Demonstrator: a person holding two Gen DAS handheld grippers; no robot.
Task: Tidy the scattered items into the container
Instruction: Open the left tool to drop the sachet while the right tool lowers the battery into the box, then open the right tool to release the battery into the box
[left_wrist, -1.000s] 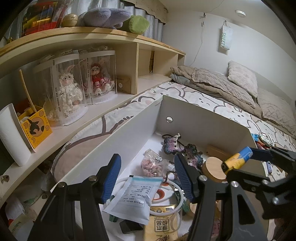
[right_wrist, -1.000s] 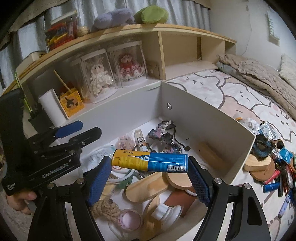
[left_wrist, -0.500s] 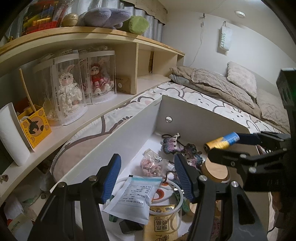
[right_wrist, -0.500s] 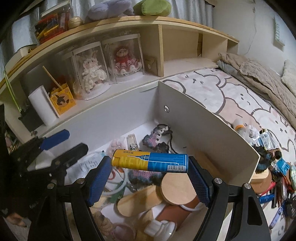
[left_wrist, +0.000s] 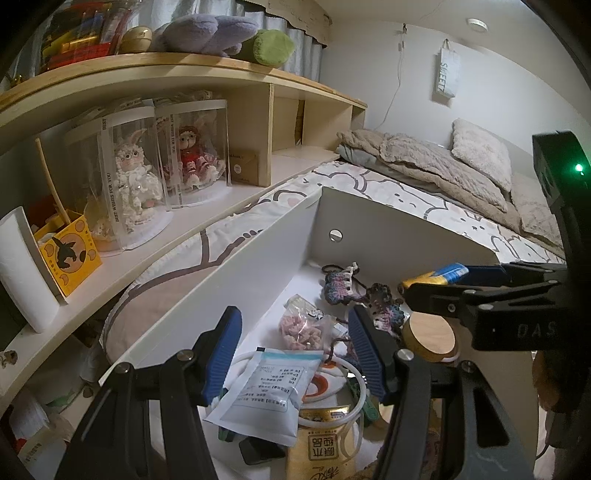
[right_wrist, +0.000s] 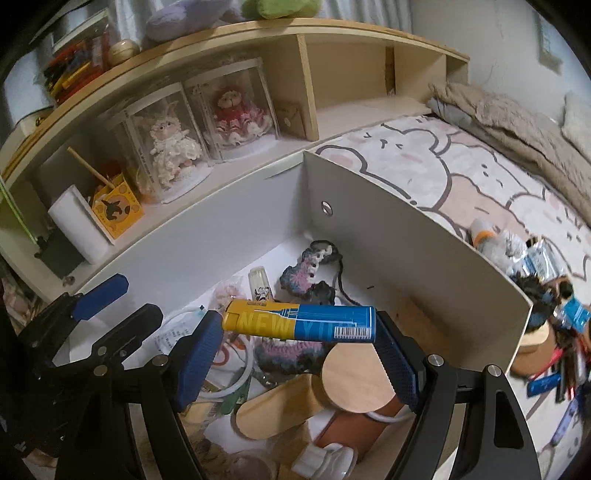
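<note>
My right gripper (right_wrist: 297, 334) is shut on a yellow-and-blue tube (right_wrist: 299, 325), gripped end to end and lying level above the inside of the white box (right_wrist: 388, 251). In the left wrist view the same tube (left_wrist: 436, 275) shows at the right, over the box's right side (left_wrist: 424, 236). My left gripper (left_wrist: 293, 321) hovers open over the box's near end with nothing between its fingers; a white packet (left_wrist: 269, 395) lies below it. Inside the box are a crocheted piece (left_wrist: 340, 288), a pink bag (left_wrist: 299, 328) and a round wooden lid (left_wrist: 430, 334). Several loose items (right_wrist: 546, 306) lie on the bed beside the box.
A wooden shelf (left_wrist: 184, 70) runs along the left with two dolls in clear cases (left_wrist: 136, 173), a yellow carton (left_wrist: 70, 254) and a white roll (left_wrist: 22, 266). Blankets and pillows (left_wrist: 443, 162) lie at the far end of the bed.
The right gripper has carried the tube sideways, farther in over the box, towards the left gripper. The left gripper has stayed where it was.
</note>
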